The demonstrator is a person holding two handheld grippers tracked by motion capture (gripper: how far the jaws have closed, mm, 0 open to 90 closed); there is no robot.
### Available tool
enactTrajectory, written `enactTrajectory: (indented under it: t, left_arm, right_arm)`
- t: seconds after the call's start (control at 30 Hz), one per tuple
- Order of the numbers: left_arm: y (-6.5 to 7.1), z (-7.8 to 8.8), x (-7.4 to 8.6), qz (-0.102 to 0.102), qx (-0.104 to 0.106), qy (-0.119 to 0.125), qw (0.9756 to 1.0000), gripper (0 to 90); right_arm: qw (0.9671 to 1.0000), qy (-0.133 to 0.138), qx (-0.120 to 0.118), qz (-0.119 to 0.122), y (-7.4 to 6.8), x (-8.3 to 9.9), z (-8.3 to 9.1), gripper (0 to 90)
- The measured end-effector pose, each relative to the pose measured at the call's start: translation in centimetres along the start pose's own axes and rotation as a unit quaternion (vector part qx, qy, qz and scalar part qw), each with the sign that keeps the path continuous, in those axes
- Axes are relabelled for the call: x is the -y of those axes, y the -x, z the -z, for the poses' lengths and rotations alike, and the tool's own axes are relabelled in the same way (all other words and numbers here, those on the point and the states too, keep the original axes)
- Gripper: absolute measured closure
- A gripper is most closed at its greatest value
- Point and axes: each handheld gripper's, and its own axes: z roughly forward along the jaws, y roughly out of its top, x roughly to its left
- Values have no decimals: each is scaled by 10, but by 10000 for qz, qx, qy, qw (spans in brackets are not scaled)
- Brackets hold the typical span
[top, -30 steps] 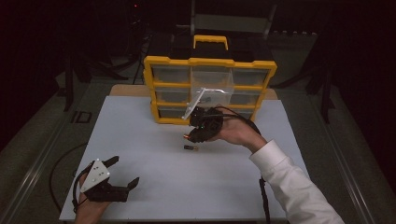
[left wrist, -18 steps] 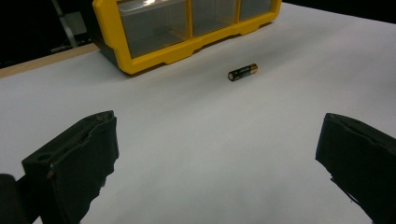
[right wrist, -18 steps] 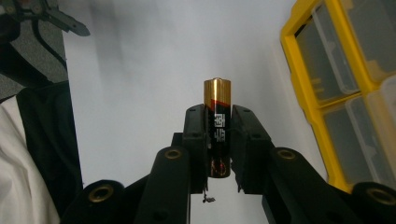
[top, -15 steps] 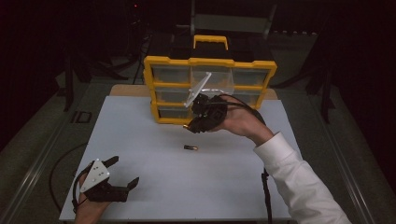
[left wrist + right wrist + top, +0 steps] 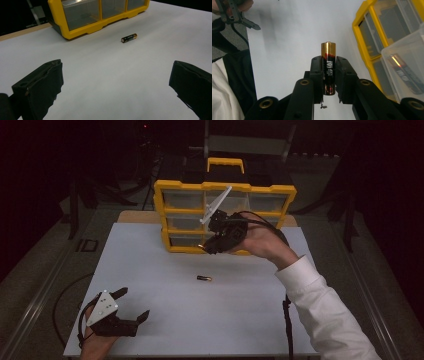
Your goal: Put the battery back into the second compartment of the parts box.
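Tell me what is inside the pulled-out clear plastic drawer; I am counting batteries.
In the right gripper view, the clear plastic drawer holds one black-and-gold battery, lying slanted. The drawer's far end runs out of frame, and the right gripper covers its lower corner, so more cannot be ruled out.

I noted a gold-and-black battery (image 5: 328,67) with a red band, clamped in my black right gripper (image 5: 329,75). The organiser (image 5: 225,215) was yellow with clear drawers. Table (image 5: 150,270) white; sleeve (image 5: 325,310) white; left gripper (image 5: 122,312) black, grey plate.
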Motion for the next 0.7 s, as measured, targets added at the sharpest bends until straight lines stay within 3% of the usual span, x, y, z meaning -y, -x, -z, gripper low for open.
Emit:
enactTrajectory:
  t: [0.7]
  left_arm:
    - [0,-1,0,20,4,-16,10000,2]
  right_arm:
    - [9989,364,104,-267,20,-12,37,765]
